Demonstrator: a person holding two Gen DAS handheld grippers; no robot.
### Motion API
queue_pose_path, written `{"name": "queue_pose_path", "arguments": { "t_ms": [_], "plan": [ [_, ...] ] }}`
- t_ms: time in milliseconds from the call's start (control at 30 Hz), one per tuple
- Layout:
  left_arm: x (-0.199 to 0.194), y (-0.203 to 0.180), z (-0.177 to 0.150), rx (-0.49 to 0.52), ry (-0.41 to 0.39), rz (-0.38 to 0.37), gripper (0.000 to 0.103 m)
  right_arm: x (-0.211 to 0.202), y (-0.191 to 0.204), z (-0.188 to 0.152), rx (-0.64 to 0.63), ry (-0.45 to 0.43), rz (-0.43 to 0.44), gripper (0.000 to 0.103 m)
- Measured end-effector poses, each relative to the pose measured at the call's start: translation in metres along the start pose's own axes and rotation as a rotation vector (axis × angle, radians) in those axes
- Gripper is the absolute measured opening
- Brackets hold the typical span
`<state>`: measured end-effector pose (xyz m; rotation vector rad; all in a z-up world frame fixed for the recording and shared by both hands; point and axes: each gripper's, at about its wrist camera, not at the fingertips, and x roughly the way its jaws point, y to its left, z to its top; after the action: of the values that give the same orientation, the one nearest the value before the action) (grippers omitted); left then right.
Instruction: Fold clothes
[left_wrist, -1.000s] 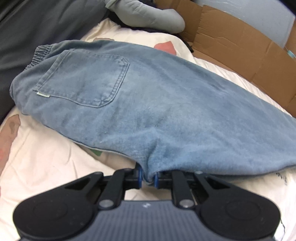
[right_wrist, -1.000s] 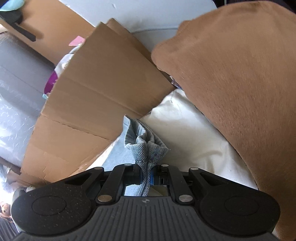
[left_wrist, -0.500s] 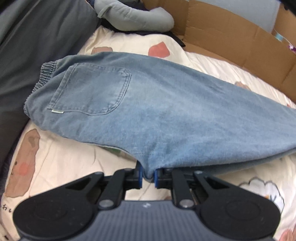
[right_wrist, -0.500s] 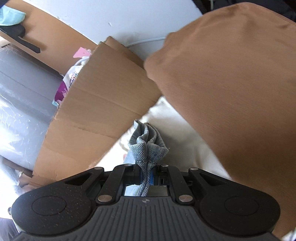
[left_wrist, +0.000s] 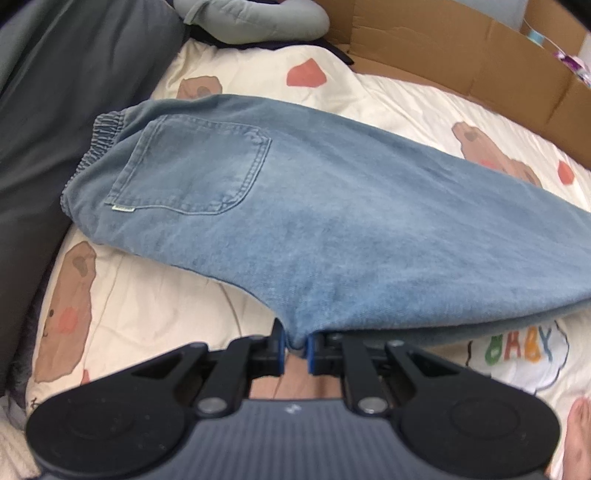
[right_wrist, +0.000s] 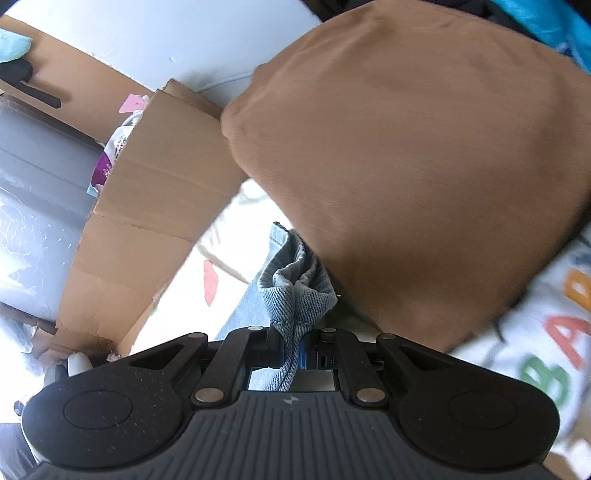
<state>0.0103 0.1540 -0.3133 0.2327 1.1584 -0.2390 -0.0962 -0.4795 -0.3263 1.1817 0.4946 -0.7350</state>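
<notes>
Denim, faded blue: elastic-waist jeans (left_wrist: 332, 221) hang lifted over the cream cartoon-print bed quilt (left_wrist: 140, 295), mid-fold. Left gripper (left_wrist: 294, 349) pinches 1 edge, right gripper (right_wrist: 293, 347) pinches a bunched hem. Next, judging by this, lay it down flat; cardboard wall (left_wrist: 461, 48) and brown cushion (right_wrist: 424, 166) crowd the room.

The bed (left_wrist: 155, 295) is bare on both sides of the jeans (left_wrist: 332, 229). A cardboard wall (left_wrist: 461, 55) blocks the far side. A big brown cloth (right_wrist: 424, 166) crowds the right.
</notes>
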Motion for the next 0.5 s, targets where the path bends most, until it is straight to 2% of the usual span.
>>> {"name": "queue_pose_path", "arguments": {
  "t_ms": [500],
  "plan": [
    [-0.016,-0.010,-0.021,0.001,0.053,-0.012,0.011,-0.095,-0.056,-0.029,0.025,0.004,-0.061,0.006]
  ]
}}
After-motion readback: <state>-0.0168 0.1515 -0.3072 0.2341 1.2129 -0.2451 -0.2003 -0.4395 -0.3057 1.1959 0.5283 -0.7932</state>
